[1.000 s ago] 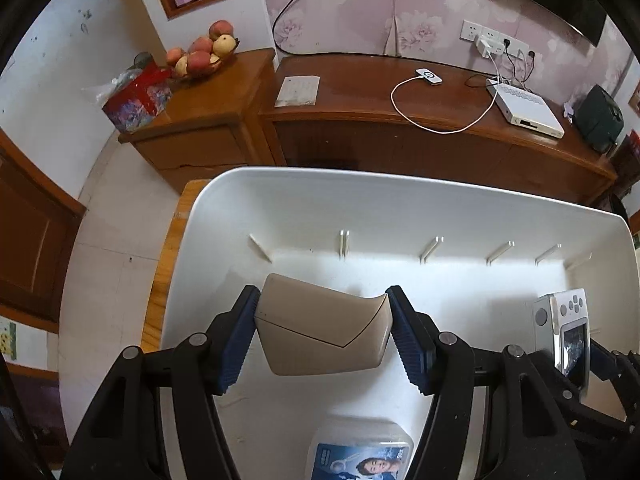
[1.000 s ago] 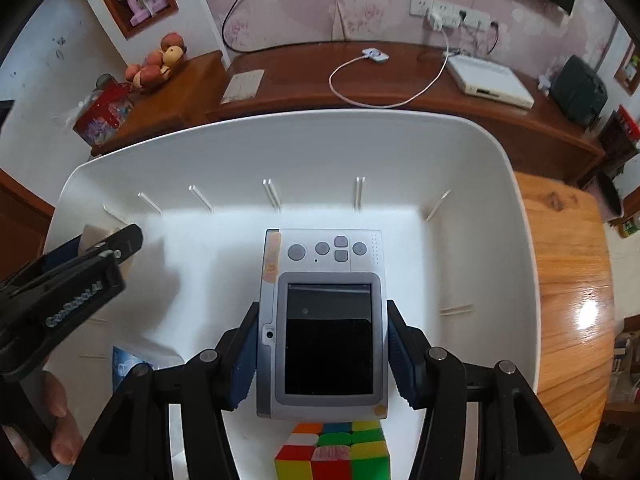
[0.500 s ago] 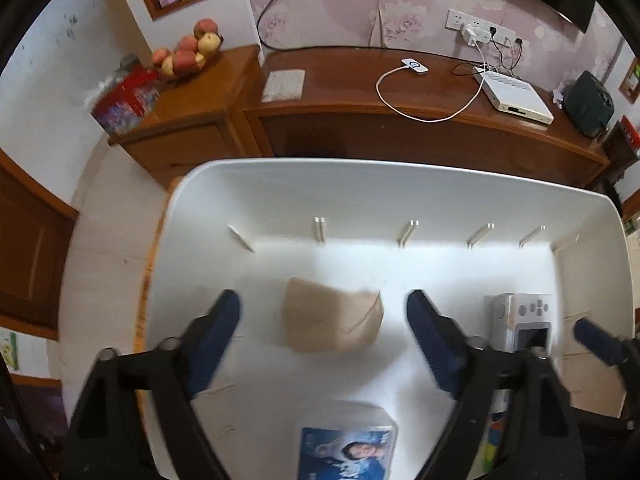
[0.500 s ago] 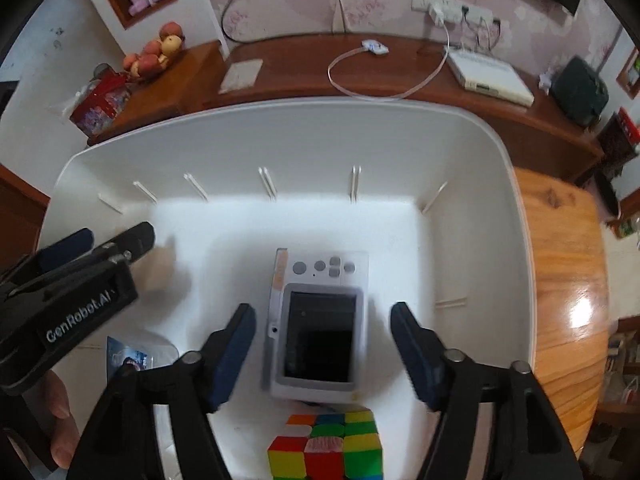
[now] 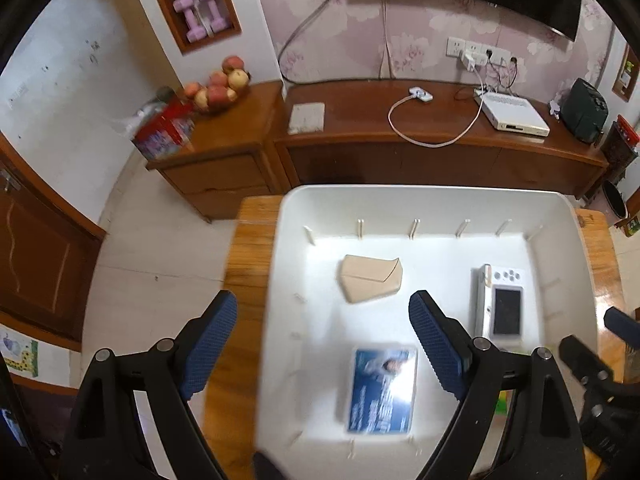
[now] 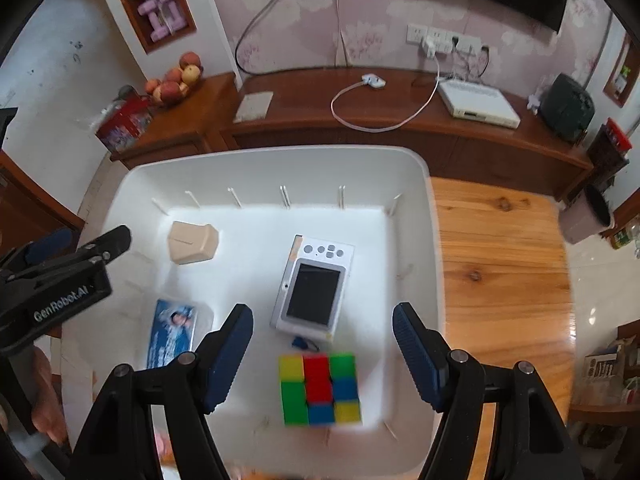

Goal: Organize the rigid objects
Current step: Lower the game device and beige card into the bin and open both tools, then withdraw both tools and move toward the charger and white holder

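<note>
Left wrist view. Left gripper [image 5: 322,344] spread wide, nothing between the pads, hanging above the white bin [image 5: 420,196]. Jaws just been opening off the beige case [image 5: 370,283], now lying free on the bin floor ahead of the fingertips. Blue booklet [image 5: 382,390] flat below and between the fingers; silver camera [image 5: 502,302] off to the right of the right finger. Count in this view: one case, one booklet, one camera. Right gripper edging in at the far right, state not readable here.

Right wrist view. Right gripper [image 6: 322,356] also wide and empty; jaws just been opening off the silver camera [image 6: 314,286], lying screen-up ahead of the tips, slightly askew. Rubik's cube [image 6: 320,388] directly between the fingers, lower down. Beige case [image 6: 193,242] and blue booklet [image 6: 173,332] away to the left. Count: four items in the bin, one of each.

Step judged: release-and-clear after placing. Next move likely calls for fetching another loose item, none visible on the wooden table [image 6: 500,248].
</note>
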Action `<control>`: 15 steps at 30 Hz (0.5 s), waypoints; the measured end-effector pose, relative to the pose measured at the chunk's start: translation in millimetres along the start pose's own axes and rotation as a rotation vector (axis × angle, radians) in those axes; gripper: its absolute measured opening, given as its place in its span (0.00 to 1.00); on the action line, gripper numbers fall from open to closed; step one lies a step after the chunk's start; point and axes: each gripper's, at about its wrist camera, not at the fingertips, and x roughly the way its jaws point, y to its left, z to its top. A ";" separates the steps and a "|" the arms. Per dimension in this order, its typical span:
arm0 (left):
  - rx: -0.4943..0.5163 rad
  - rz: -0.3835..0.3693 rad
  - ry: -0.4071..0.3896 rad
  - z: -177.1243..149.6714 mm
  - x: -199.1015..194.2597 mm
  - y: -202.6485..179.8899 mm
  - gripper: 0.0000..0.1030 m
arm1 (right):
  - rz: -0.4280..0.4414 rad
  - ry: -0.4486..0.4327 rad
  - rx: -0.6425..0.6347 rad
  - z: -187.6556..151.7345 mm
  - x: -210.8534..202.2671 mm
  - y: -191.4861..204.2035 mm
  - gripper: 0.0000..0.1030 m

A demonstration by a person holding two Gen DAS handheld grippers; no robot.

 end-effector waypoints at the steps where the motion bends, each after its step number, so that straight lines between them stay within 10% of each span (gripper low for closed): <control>1: 0.002 0.005 -0.013 -1.9 -9.5 3.0 0.87 | 0.004 -0.010 0.001 -3.6 -11.0 -1.4 0.71; 15: 0.023 -0.018 -0.211 -57.2 -155.7 20.5 0.88 | 0.050 -0.241 -0.024 -66.6 -167.3 -8.8 0.73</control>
